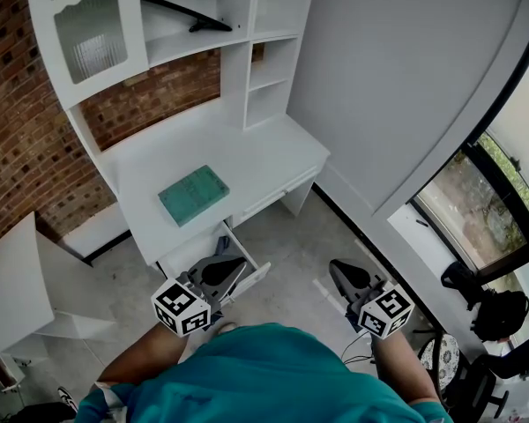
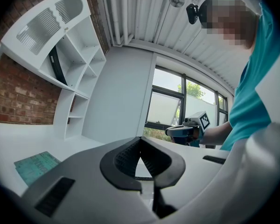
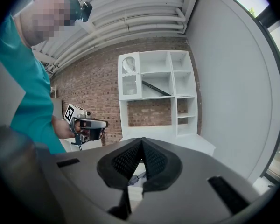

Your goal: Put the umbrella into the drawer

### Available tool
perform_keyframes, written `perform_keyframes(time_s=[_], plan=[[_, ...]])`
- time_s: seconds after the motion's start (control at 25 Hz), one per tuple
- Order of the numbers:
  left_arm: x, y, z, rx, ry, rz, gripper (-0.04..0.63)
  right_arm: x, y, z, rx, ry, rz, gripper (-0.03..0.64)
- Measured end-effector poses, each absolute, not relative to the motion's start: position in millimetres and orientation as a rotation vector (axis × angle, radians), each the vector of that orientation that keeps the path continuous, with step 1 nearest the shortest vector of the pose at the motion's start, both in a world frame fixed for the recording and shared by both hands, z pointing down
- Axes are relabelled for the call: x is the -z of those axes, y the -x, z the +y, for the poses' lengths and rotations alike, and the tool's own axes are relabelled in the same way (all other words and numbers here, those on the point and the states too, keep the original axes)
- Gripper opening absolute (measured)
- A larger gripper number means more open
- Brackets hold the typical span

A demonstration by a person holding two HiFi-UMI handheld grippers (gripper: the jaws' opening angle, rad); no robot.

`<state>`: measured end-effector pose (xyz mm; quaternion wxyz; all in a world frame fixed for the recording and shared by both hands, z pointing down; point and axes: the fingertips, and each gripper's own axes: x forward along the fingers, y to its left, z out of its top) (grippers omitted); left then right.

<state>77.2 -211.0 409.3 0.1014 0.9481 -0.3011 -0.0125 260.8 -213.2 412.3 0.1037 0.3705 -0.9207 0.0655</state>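
The left tongs (image 1: 219,270) and the right tongs (image 1: 339,273) are both clenched shut and empty. The left tongs hang over the open drawer (image 1: 254,278) under the counter (image 1: 247,161). The black umbrella (image 1: 187,14) lies on an upper shelf (image 1: 181,44), well apart from both.

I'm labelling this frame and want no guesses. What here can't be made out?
- Head view: the inside of the drawer is mostly hidden by the left gripper in front of it.
- Every view: the dark long thing on the shelf is too small to confirm as the umbrella.
- Head view: print on the teal book is too small to read.
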Motion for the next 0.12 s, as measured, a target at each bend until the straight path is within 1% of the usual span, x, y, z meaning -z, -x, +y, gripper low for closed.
perform_keyframes(time_s=[0.12], plan=[[-408.9, -76.5, -210.3, 0.040, -2.800, -0.890, 0.015, -412.6, -261.4, -213.0, -0.197, -1.099, -2.710, 0.020]])
